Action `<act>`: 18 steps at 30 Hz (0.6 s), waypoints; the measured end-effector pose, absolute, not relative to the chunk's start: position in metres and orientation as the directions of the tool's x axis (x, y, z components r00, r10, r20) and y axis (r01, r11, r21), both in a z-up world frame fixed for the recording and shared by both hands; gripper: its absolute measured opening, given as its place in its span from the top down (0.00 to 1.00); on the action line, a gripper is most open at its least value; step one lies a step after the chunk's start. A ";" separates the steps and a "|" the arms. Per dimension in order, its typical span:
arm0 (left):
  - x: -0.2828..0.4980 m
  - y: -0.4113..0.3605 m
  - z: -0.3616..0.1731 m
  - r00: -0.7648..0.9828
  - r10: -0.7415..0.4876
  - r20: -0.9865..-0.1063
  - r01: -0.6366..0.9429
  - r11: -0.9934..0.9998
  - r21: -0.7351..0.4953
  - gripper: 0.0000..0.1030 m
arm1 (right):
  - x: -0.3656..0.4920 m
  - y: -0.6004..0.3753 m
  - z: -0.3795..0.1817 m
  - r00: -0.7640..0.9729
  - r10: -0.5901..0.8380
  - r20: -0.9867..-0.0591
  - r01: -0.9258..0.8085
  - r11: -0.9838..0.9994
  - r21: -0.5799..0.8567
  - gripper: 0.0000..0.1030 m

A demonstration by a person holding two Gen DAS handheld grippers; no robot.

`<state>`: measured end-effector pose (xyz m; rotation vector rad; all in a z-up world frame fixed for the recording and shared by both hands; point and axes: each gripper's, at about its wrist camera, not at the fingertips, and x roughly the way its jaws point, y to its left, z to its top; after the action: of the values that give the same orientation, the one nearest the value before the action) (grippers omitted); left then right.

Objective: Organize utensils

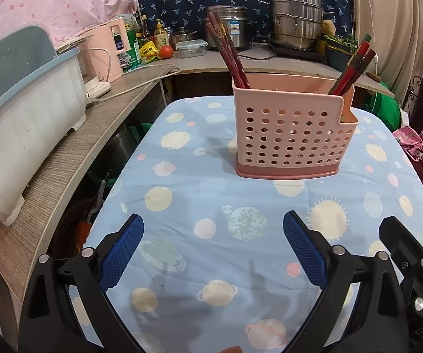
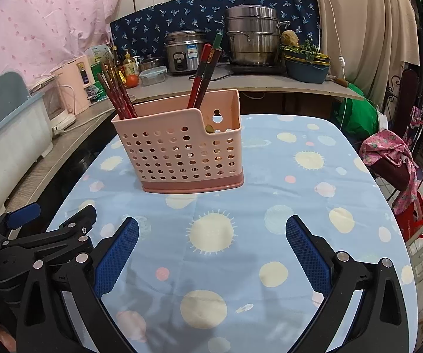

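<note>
A pink perforated utensil holder [image 1: 292, 135] stands on the blue planet-print tablecloth [image 1: 211, 264], also in the right wrist view [image 2: 182, 153]. Dark red chopsticks [image 1: 227, 50] lean in its left compartment, and another bundle [image 1: 351, 69] leans in its right one; both bundles show in the right wrist view [image 2: 118, 94] [image 2: 207, 73]. My left gripper [image 1: 212, 226] is open and empty, low over the cloth in front of the holder. My right gripper [image 2: 211, 229] is open and empty beside it. The left gripper's side shows at the right wrist view's left edge [image 2: 34, 235].
A white and blue dish rack [image 1: 20, 135] sits on the wooden counter [image 1: 73, 164] at the left. Pots [image 1: 295, 20], a rice cooker [image 2: 185, 53], bottles and a tomato [image 1: 166, 51] line the back shelf. A chair with pink cloth [image 2: 394, 158] stands at the right.
</note>
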<state>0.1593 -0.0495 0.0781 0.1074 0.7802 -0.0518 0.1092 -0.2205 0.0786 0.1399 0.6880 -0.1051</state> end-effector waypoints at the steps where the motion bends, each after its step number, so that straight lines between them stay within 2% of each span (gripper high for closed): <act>1: 0.160 -0.050 0.078 0.710 -0.003 -0.704 0.085 0.993 0.081 0.11 | 0.110 -0.221 0.078 0.767 -0.051 -0.640 0.143 0.985 0.093 0.06; 18: 0.173 -0.059 0.078 0.717 0.037 -0.696 0.072 0.989 0.127 0.11 | 0.130 -0.226 0.073 0.749 -0.087 -0.656 0.161 0.986 0.053 0.06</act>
<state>0.1730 -0.0590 0.0785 0.1493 0.7720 -0.0197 0.1300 -0.2258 0.0731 0.1087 0.7113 -0.1357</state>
